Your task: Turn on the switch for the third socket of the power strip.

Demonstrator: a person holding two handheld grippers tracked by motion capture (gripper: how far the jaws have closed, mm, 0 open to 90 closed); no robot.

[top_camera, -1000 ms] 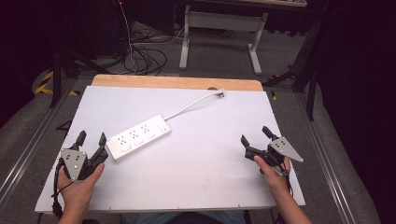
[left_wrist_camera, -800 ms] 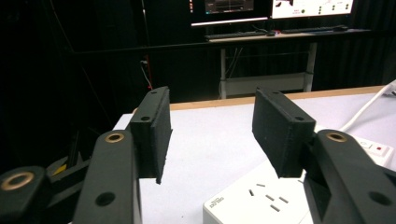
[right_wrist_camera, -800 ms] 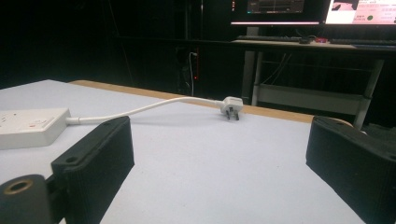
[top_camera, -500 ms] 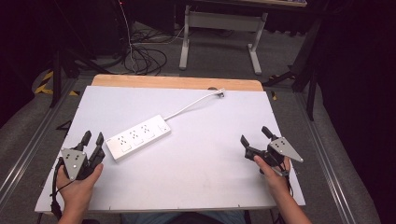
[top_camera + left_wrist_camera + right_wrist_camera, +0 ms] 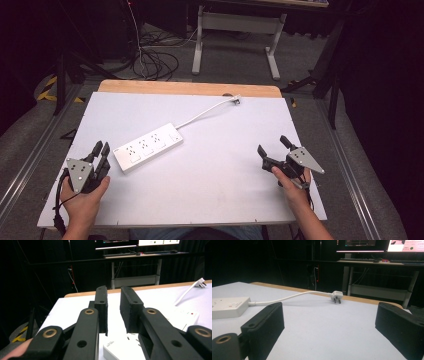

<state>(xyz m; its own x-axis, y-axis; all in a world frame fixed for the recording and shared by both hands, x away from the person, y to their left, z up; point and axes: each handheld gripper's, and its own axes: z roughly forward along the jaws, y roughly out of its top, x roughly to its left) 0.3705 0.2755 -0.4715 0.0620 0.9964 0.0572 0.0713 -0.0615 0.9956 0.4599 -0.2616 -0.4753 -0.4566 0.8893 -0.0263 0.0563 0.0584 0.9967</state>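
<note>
The left gripper (image 5: pixel 99 153) rests low on the white-topped bench (image 5: pixel 215 170) just beside the near end of the long white plastic power strip (image 5: pixel 148 147). Its black fingers (image 5: pixel 102 307) stand a narrow gap apart, clamped on nothing and aimed past that end; this looks like a lining-up for a pinch on the strip's short end.

The strip lies flat and diagonal left of the bench's middle, its rows of sockets facing up and a small red-marked switch (image 5: pixel 191 313) near its far end. From that end its white cable (image 5: pixel 200 115) curves away to a white three-pin plug (image 5: pixel 236 100) lying loose near the wooden far edge, so nothing is powered.

The right gripper (image 5: pixel 273 153) sits well apart from the strip, near the bench's right edge, fingers (image 5: pixel 264 326) spread wide and empty, probably waiting its turn, pointed toward the plug (image 5: pixel 336 296).
</note>
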